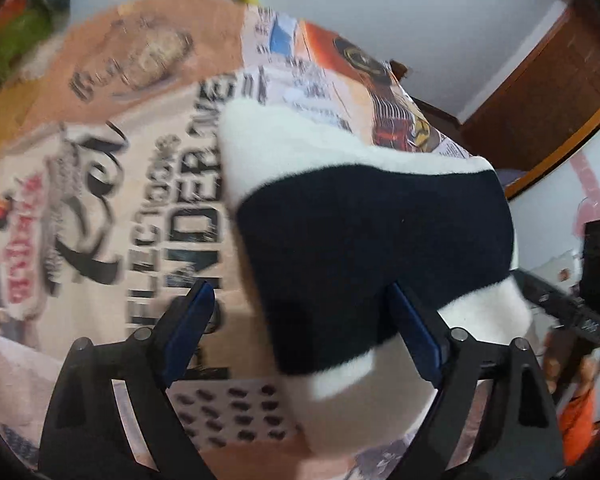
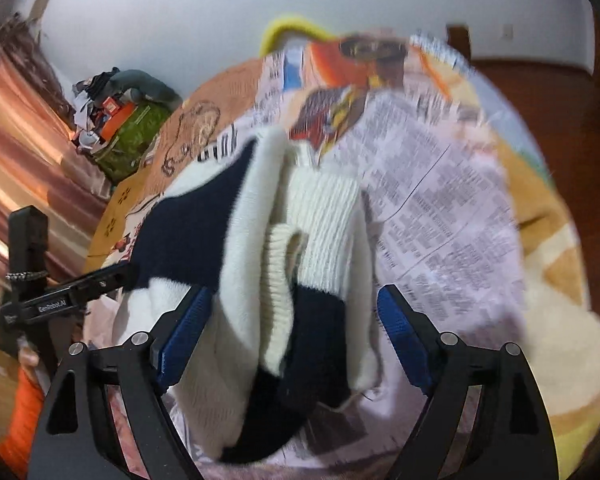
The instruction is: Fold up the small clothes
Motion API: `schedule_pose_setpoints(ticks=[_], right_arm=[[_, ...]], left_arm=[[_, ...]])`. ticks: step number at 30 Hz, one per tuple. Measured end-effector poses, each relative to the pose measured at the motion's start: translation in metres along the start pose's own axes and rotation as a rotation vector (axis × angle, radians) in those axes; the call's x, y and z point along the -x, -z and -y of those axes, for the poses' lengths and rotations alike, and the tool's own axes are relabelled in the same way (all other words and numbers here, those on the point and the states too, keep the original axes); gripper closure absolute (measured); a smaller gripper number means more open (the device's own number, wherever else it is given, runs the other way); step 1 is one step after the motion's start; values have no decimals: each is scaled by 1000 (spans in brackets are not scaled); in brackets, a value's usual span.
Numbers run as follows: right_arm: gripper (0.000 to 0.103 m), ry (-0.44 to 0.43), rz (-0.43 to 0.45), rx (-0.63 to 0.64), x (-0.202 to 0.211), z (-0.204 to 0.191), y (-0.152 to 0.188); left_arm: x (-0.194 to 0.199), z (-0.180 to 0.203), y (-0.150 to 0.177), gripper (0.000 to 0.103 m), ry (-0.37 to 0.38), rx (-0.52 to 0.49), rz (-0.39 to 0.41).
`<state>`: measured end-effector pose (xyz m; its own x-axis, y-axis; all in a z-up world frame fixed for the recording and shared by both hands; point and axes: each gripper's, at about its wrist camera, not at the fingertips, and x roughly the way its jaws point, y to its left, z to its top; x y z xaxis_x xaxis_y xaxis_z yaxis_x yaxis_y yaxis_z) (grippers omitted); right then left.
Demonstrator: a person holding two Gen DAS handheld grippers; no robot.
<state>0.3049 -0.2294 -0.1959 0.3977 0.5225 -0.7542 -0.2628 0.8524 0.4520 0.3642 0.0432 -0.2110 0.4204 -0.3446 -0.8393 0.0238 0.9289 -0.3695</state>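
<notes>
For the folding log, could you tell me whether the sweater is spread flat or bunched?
Bunched: the sweater lies in overlapping white and navy layers on the printed blanket.

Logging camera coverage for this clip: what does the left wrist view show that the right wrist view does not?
Left wrist only: the sweater's plain navy band and large black lettering on the printed cover. Right wrist only: the ribbed cream cuff, the pink curtain and the green bag. Both: the navy-and-cream sweater between open jaws, the newspaper-print cover, and the other hand-held gripper at the edge.

bunched sweater [image 2: 300, 264] fills both gripper gaps; printed cloth [image 2: 440, 184] beside it lies bare.
</notes>
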Motion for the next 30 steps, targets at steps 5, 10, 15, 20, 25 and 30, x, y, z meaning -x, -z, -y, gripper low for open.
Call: schedule_pose_setpoints(ticks=[5, 10, 15, 20, 25, 30], right_arm=[[8, -74, -61, -26, -25, 7, -5], [12, -130, -75, -15, -31, 7, -2], [41, -176, -78, -25, -26, 7, 2], [57, -135, -55, 28, -11, -16, 1], [59, -154, -42, 90, -6, -51, -4], [59, -210, -30, 129, -14, -89, -10]], left_arm=[[-30, -10, -8, 14, 153, 105, -85], [-55, -13, -9, 14, 273, 175, -135], [-52, -9, -8, 34, 309, 184, -116], [-33, -9, -8, 49, 322, 188, -85], [8, -17, -7, 50, 290, 148, -24], [60, -48, -4, 50, 249, 152, 61]])
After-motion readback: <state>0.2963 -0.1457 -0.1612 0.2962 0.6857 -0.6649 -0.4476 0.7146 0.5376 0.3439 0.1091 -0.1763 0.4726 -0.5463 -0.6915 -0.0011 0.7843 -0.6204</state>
